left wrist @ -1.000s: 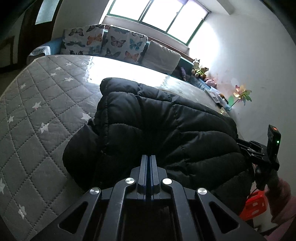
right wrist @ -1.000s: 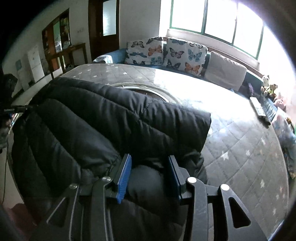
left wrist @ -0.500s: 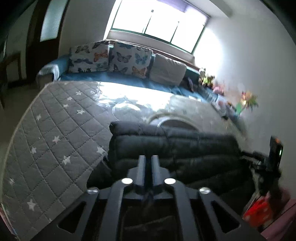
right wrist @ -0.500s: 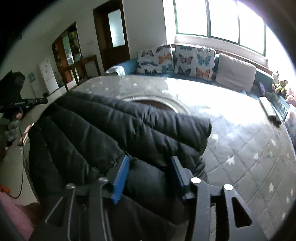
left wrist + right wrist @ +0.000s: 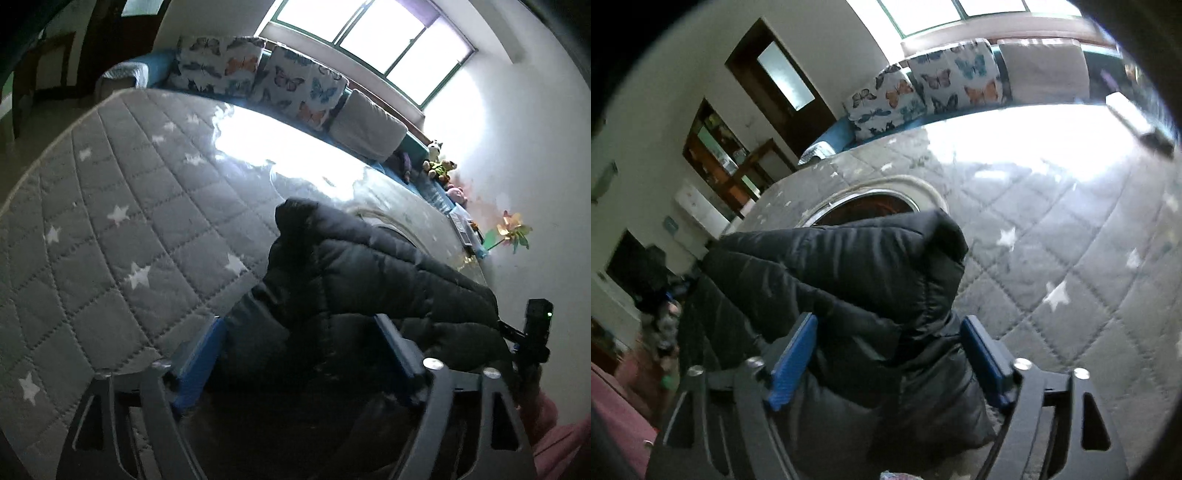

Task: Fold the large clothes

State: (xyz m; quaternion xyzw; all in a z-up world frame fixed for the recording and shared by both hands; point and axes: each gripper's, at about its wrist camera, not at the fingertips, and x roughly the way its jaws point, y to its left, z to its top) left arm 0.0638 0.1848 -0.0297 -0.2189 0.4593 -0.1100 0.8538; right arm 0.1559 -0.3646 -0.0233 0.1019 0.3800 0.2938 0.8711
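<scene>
A: Jacket (image 5: 373, 291) lies bunched on the quilt (image 5: 110, 229); left gripper (image 5: 301, 354) jaws have just spread wide, gripping nothing.
B: Right gripper (image 5: 890, 354) likewise, just opened, jacket between. Only its view shows the door (image 5: 779, 85).

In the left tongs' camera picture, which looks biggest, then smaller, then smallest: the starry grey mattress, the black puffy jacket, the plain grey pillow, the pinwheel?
1. Starry grey mattress
2. Black puffy jacket, though it sits close to the camera
3. Plain grey pillow
4. Pinwheel
</scene>
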